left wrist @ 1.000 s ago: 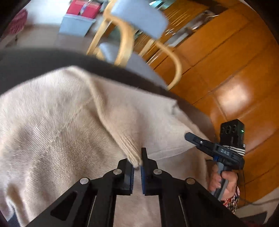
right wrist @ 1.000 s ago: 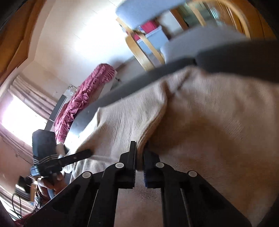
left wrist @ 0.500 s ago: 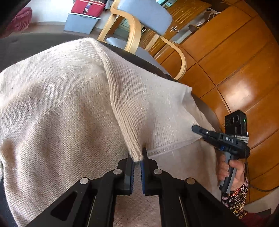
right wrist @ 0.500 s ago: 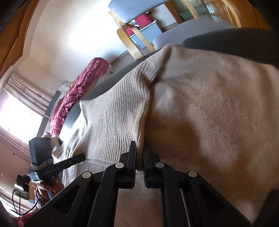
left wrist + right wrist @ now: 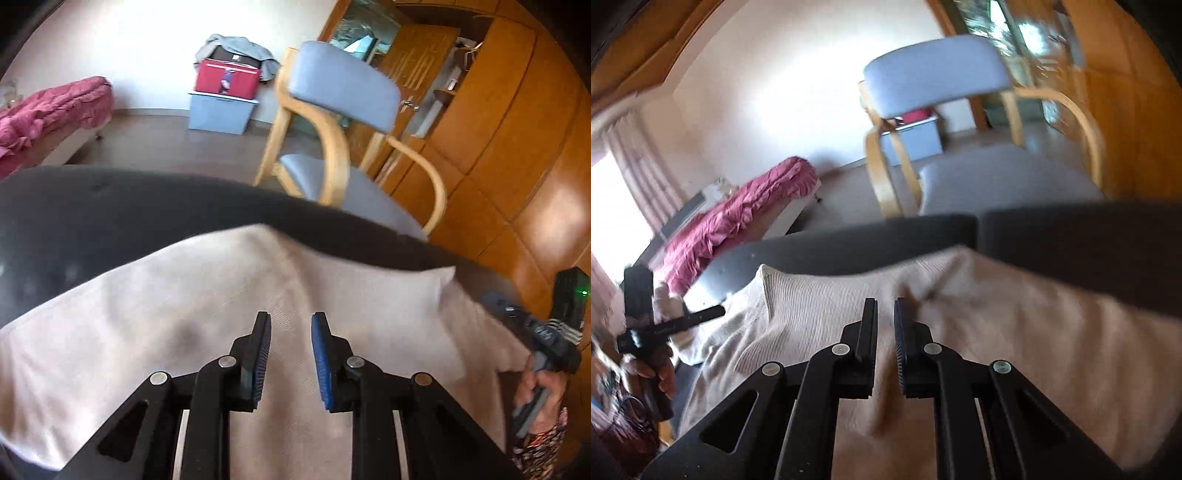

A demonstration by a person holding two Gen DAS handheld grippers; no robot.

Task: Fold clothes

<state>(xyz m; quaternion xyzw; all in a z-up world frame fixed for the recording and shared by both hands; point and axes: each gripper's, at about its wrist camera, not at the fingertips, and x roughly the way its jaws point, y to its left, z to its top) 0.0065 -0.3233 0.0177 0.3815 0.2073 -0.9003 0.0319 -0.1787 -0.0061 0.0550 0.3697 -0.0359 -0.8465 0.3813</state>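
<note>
A beige knitted sweater (image 5: 207, 332) is spread on the dark bench (image 5: 110, 206), with a ribbed edge (image 5: 798, 295) laid over its body. The left tongs (image 5: 290, 354) are opening above the knit, and nothing is seen between the pads. The right tongs (image 5: 885, 339) are also opening, by a narrow gap only, and no cloth is held there either. At least 1 fold is judged to be laid down and released. The garment is not yet a compact stack, so further folds are judged to be left.
</note>
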